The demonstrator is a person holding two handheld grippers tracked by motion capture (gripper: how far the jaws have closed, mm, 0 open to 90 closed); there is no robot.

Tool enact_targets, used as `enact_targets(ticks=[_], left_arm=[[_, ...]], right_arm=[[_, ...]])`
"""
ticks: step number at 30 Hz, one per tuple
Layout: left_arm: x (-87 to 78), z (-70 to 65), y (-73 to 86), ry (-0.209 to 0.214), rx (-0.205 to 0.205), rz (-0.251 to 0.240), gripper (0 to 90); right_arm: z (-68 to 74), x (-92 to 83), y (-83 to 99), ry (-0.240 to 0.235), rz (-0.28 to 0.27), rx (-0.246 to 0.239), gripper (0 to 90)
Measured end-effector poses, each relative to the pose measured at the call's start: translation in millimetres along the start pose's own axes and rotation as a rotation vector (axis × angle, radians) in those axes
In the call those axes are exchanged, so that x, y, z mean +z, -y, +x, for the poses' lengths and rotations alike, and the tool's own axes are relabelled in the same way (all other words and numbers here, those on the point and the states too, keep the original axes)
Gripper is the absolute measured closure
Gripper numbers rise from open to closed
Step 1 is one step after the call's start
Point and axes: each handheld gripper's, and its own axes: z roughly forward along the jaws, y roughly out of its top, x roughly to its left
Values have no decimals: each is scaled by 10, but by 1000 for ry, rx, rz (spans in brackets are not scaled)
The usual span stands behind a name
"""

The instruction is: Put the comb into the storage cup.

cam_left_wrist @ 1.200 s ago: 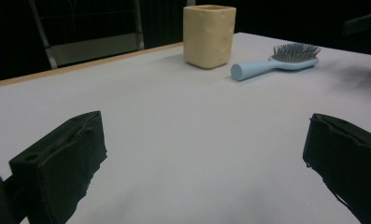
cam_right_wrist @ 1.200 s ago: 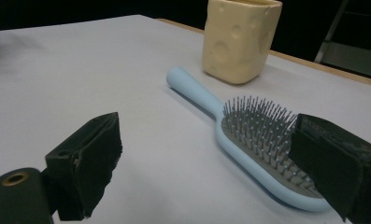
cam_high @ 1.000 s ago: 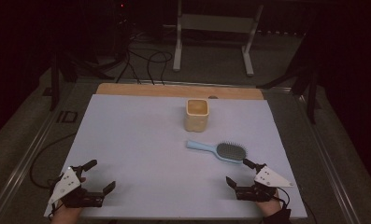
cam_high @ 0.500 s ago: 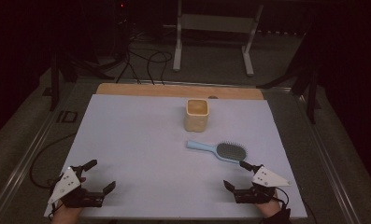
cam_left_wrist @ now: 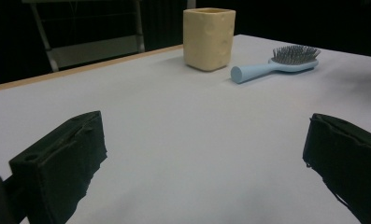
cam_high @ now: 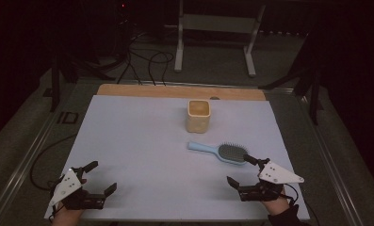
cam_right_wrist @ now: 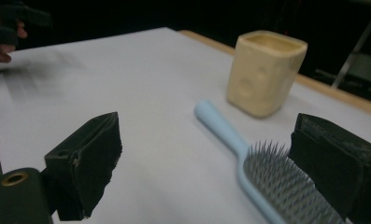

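- High view. Right gripper (cam_high: pixel 243 170): jaws spread wide, empty, low over the near right of the white table (cam_high: pixel 142 141). Hairbrush (cam_high: pixel 218 151): light blue, lying flat just ahead of this gripper, its bristle head almost touching the farther jaw. Long axis runs across the table, head toward the gripper's side, handle pointing away toward the middle. Yellow cup (cam_high: pixel 198 116): upright, beyond the brush and apart from it.
- High view. Left gripper (cam_high: pixel 101 177): jaws wide, empty, at the near left corner, well apart from the brush. Judgement: the right gripper is much the nearer for a pick.
- Left gripper view. Both black jaws stand far apart with bare table between them. Hairbrush (cam_left_wrist: pixel 274 66) lies far ahead and to the right, handle end nearest; yellow cup (cam_left_wrist: pixel 209 38) stands just behind that handle.
- Right gripper view. Jaws wide, nothing between them but table. Hairbrush (cam_right_wrist: pixel 262 164) lies close ahead, its head just inside the right-hand jaw, its handle slanting away up-left toward the yellow cup (cam_right_wrist: pixel 266 72). Judgement: a short advance and a slight turn to cross the handle would set up a grasp.
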Motion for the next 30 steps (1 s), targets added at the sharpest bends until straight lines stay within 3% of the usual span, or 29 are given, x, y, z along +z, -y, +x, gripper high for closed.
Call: enact_targets(ticks=[10, 30], left_arm=[[-5, 4, -1, 3, -1, -3, 0], [-11, 13, 1, 4, -9, -6, 0]], right_arm=[[-76, 84, -301, -13, -13, -59, 90], [-187, 400, -621, -54, -17, -85, 92]])
